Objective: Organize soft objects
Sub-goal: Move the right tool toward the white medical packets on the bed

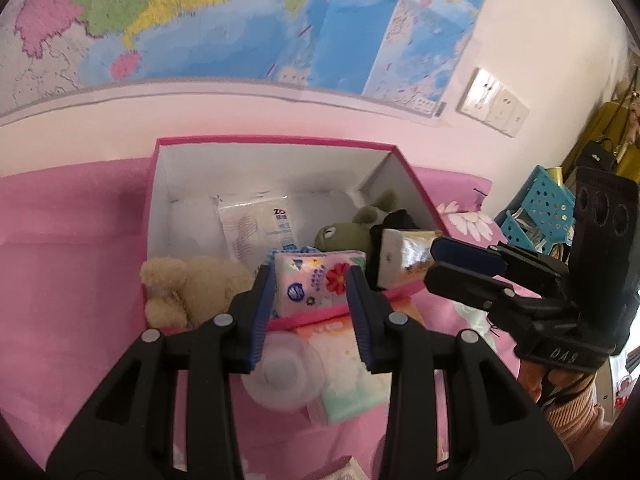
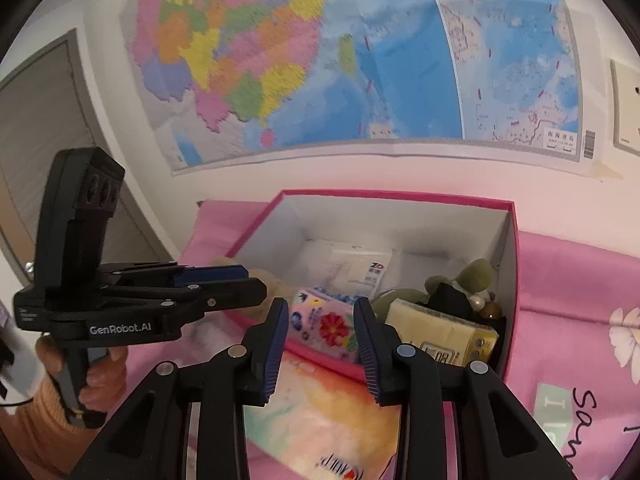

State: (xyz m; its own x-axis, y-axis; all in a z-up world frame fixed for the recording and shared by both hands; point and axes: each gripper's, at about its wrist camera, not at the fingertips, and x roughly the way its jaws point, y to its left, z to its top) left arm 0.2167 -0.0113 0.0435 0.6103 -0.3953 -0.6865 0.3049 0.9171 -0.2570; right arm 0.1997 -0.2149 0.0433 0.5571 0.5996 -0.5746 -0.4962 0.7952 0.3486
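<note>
A pink-rimmed open box [image 1: 276, 145] [image 2: 400, 197] sits on the pink bedsheet. Inside lie a flowered tissue pack [image 1: 316, 280] [image 2: 326, 326], a beige teddy [image 1: 188, 288], a green plush frog [image 1: 344, 234] [image 2: 460, 278], a yellow tissue pack [image 1: 404, 254] [image 2: 436, 330] and a clear white packet [image 1: 260, 226] [image 2: 356, 268]. My left gripper [image 1: 310, 316] [image 2: 248, 284] is open and empty just in front of the box's near wall. My right gripper [image 2: 322, 344] [image 1: 436, 260] is open and empty, close to the box's right side.
A white roll [image 1: 284, 374] and a pastel wipes pack [image 1: 344, 380] [image 2: 320, 412] lie on the sheet in front of the box. A blue perforated basket [image 1: 536, 208] stands to the right. A wall map [image 2: 360, 60] hangs behind the box.
</note>
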